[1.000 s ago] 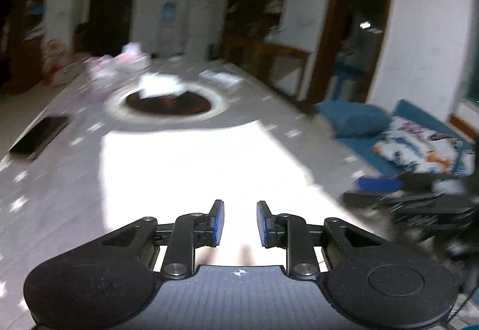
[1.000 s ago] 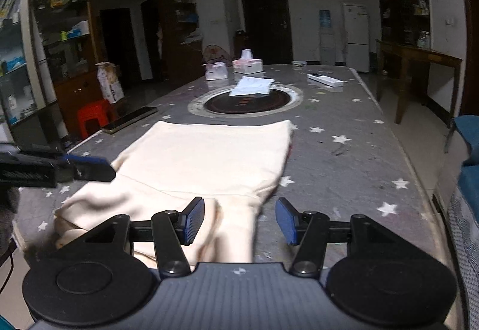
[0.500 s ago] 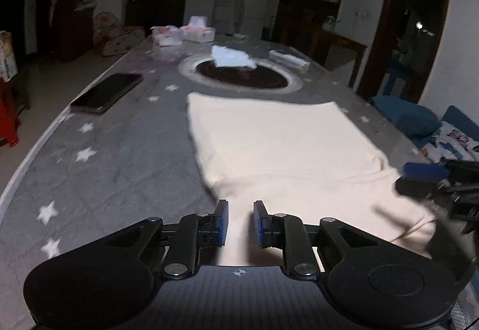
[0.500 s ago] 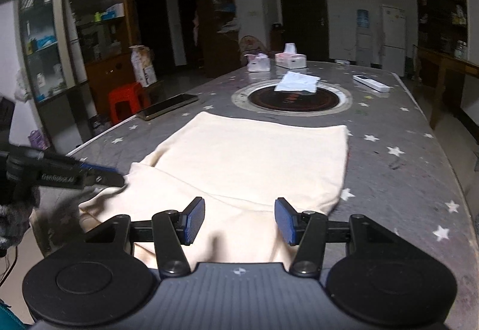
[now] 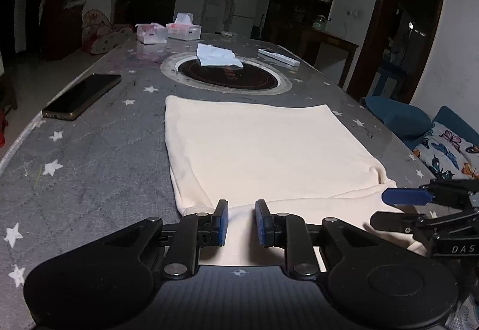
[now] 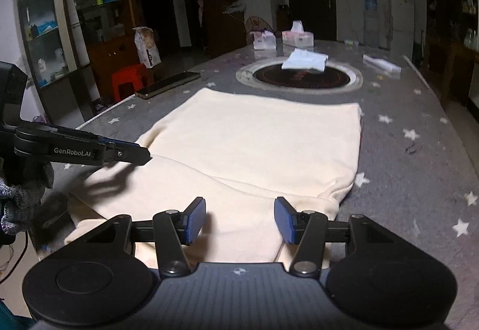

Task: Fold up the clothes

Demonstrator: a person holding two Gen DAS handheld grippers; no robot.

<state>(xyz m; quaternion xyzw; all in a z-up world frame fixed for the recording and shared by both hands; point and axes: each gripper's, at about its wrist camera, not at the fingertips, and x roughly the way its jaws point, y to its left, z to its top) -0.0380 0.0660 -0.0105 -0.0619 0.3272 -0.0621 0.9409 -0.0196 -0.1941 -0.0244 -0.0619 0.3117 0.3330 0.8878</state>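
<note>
Cream garment (image 5: 263, 150) lies flat on the desk (image 5: 89, 168), long axis near-to-far; left gripper (image 5: 241, 223) and right gripper (image 6: 240, 219) (both spread) hover level above its near edge.

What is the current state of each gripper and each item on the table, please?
left gripper: open, narrow gap, over the garment's near edge.
right gripper: open wide, holding nothing.
cream garment: spread flat, near part folded over.
phone: lying flat, screen dark.
tissue box: tissue sticking up.
white cloth: crumpled on the round inset.

left wrist: low, near edge | right wrist: same | shared: table (image 5: 89, 150)
</note>
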